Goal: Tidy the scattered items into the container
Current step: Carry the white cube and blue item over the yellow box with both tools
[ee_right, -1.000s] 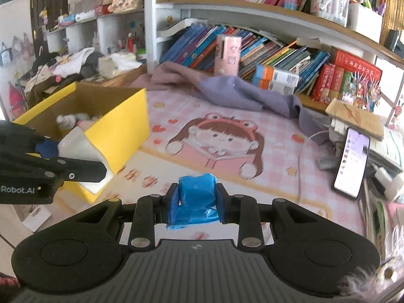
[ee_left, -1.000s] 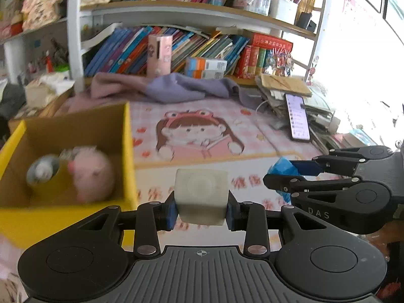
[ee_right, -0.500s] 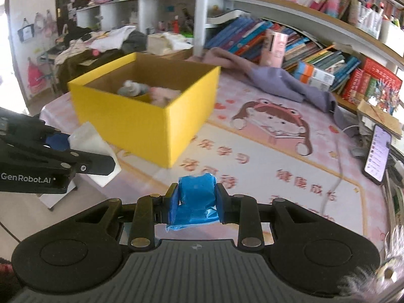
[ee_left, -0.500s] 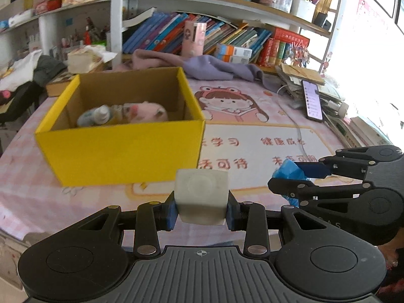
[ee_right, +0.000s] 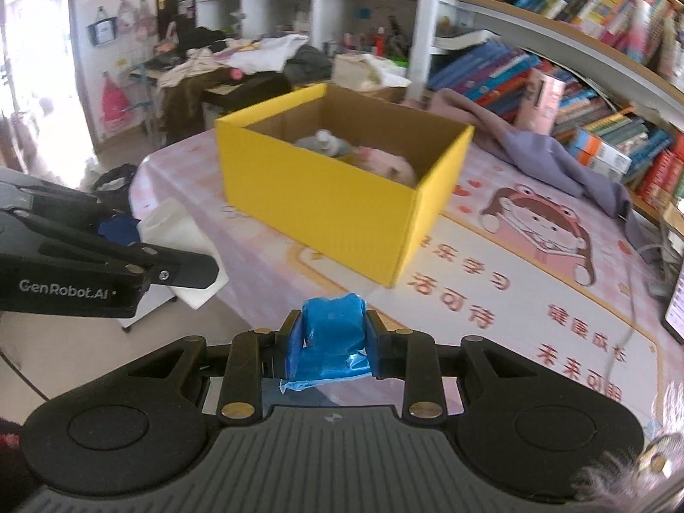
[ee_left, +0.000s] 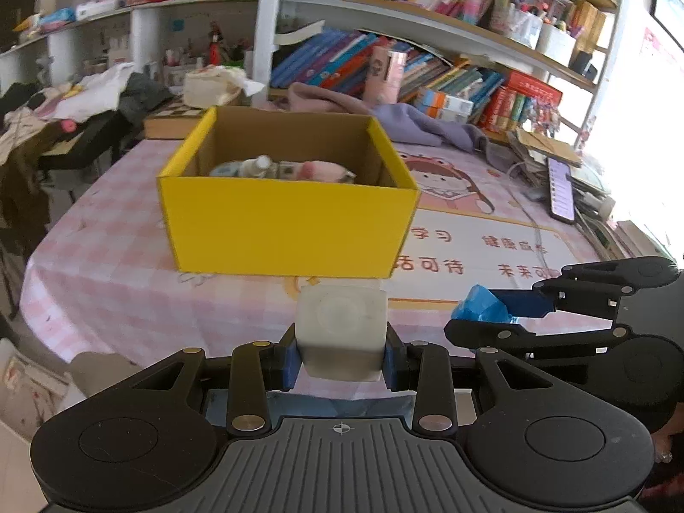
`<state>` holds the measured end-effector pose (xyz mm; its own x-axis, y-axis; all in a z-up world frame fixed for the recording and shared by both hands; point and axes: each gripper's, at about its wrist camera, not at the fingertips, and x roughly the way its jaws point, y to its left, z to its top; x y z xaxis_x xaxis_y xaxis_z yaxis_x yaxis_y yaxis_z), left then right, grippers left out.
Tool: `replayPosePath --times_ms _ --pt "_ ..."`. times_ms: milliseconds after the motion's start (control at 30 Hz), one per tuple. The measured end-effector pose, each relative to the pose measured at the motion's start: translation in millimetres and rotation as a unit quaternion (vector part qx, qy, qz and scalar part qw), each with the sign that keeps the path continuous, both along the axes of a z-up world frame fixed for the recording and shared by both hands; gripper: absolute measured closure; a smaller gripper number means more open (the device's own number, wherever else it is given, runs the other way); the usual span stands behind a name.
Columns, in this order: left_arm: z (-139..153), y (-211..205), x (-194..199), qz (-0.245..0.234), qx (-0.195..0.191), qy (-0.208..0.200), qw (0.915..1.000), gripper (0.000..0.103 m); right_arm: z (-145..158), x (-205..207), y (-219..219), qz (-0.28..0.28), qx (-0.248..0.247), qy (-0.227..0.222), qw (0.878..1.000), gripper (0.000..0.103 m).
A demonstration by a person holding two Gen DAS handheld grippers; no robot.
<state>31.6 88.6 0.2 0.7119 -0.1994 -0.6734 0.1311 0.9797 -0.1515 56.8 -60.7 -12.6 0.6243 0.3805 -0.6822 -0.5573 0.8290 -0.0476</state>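
Observation:
My left gripper (ee_left: 342,352) is shut on a white cube-shaped container (ee_left: 341,333), held in front of the near wall of the yellow cardboard box (ee_left: 282,224). My right gripper (ee_right: 331,342) is shut on a crumpled blue packet (ee_right: 331,335), to the right of the left one and also short of the box (ee_right: 325,209). The box holds a pink plush toy (ee_left: 320,169) and a small bottle (ee_left: 256,166). The right gripper shows in the left wrist view (ee_left: 483,316), and the left gripper in the right wrist view (ee_right: 179,252).
The box stands on a table with a pink checked cloth (ee_left: 102,265) and a cartoon mat (ee_right: 538,231). A phone (ee_left: 561,190) and stacked papers lie at the right edge. A purple cloth (ee_left: 427,126) and bookshelves stand behind. Clothes pile on furniture at the left.
Both grippers have drawn back from over the table toward its near edge, still holding their items. The yellow box now lies farther ahead, seen from its front side.

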Motion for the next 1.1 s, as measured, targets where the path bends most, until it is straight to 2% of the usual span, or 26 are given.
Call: replayPosePath --times_ms 267,500,867,1100 --pt "2 18 -4 0.034 0.004 -0.001 0.9994 0.069 2 -1 23 0.042 0.009 0.002 0.999 0.075" --pt "9 29 10 0.054 0.014 -0.017 0.9983 0.069 7 15 34 0.065 0.021 -0.012 0.998 0.075" --pt "30 32 73 0.064 0.037 -0.052 0.9959 0.069 26 93 36 0.061 0.055 -0.054 0.995 0.075" --pt "34 29 120 0.070 0.044 -0.052 0.9953 0.069 32 142 33 0.062 0.062 -0.058 0.994 0.075"
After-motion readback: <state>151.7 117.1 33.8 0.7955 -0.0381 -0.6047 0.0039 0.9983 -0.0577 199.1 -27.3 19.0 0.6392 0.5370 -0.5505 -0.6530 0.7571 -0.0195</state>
